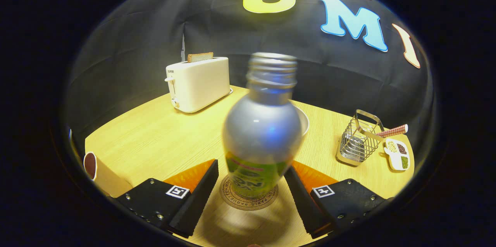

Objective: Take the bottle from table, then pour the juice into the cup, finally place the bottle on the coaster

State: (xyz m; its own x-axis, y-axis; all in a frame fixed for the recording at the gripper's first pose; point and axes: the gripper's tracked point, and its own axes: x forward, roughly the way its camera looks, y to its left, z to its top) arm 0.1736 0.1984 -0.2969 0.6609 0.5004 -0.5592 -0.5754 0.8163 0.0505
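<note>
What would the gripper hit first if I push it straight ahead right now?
The bottle. It stands on the coaster between the open gripper fingers, which seem not to press on it. A white bowl sits behind it; depth there is hard to judge.

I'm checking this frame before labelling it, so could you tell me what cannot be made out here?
- Bottle, gripper view: motion-blurred, so finger contact is unclear.
- Coaster: middle hidden by the bottle.
- Bowl: mostly behind the bottle.
- Cup: cut off beside the fingers.
- Gripper: open or shut, uncertain.
</note>
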